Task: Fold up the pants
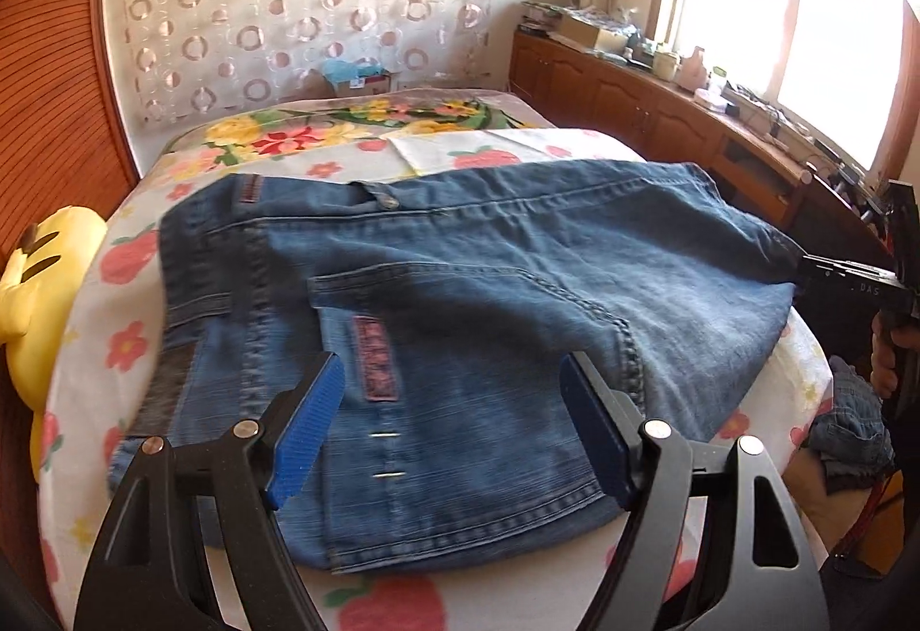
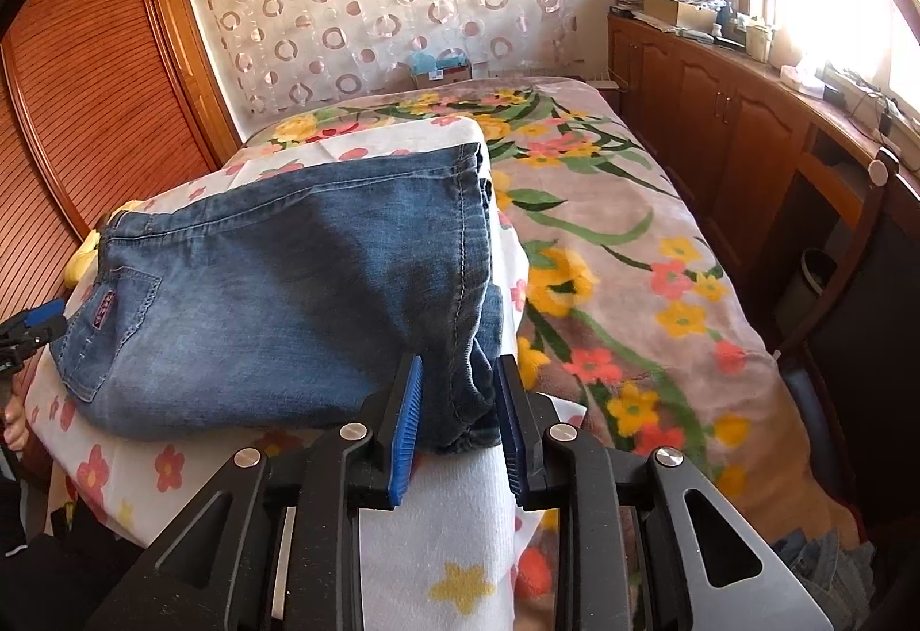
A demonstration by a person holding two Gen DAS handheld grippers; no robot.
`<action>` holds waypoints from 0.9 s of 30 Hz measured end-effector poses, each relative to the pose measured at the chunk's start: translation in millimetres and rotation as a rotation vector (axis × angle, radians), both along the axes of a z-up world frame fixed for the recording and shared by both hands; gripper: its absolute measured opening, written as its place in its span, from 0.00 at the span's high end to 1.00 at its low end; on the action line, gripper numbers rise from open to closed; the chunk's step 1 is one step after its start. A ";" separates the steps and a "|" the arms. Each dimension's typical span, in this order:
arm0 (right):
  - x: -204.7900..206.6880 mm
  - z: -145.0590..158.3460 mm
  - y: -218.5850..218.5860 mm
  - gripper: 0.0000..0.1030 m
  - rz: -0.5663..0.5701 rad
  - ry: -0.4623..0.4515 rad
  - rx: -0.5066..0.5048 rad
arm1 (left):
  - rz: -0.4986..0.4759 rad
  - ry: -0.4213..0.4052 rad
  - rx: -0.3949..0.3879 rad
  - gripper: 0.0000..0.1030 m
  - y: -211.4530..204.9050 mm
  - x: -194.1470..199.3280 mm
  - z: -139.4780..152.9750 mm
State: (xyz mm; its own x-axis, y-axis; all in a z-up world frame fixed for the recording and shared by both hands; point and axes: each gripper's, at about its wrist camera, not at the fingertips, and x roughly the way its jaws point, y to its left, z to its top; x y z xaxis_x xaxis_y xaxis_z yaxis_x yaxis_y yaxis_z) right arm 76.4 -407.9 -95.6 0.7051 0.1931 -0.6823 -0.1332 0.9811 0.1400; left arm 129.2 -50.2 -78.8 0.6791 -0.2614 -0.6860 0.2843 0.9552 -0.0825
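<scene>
Folded blue denim pants (image 1: 460, 297) lie on a white flowered sheet (image 1: 132, 263) on the bed; they also show in the right wrist view (image 2: 276, 297). My left gripper (image 1: 454, 389) is open just above the pants' near edge, by the back pocket with a pink label (image 1: 376, 363). My right gripper (image 2: 460, 389) has its jaws apart around the bunched right corner of the pants (image 2: 468, 401); the blue pads (image 2: 408, 418) stand on either side of the denim. The right gripper shows at the pants' far right edge in the left wrist view (image 1: 805, 268).
A yellow plush toy (image 1: 40, 297) sits at the bed's left edge. A floral blanket (image 2: 621, 286) covers the right side of the bed. Wooden cabinets (image 2: 719, 113) with clutter run under the window. A wooden wardrobe (image 2: 86, 84) stands on the left. More denim (image 1: 851, 429) lies at the right.
</scene>
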 end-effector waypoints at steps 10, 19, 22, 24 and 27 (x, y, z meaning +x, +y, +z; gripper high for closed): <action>3.0 0.5 7.0 0.94 -0.004 -0.004 0.013 | -0.051 0.001 0.012 0.24 -25.4 1.3 -1.7; 14.4 36.2 58.3 0.96 0.115 -0.103 0.029 | -0.043 -0.027 -0.006 0.24 -18.7 -7.0 11.3; 21.5 49.9 89.8 0.96 0.190 -0.134 0.030 | -0.030 -0.041 -0.002 0.24 -11.3 -8.7 15.6; 25.9 58.7 114.3 0.96 0.252 -0.147 0.040 | -0.017 -0.048 -0.003 0.24 -4.0 -11.3 18.1; 26.8 65.2 145.4 0.96 0.339 -0.152 0.057 | 0.006 -0.052 -0.007 0.24 7.5 -12.4 19.7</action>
State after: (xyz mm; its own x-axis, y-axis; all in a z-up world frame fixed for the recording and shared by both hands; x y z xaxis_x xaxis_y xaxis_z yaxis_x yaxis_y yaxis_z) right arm 103.2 -262.5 -30.5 0.6872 0.4674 -0.5561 -0.4723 0.8691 0.1468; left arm 116.8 -42.7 -59.0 0.7150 -0.2622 -0.6481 0.2831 0.9562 -0.0745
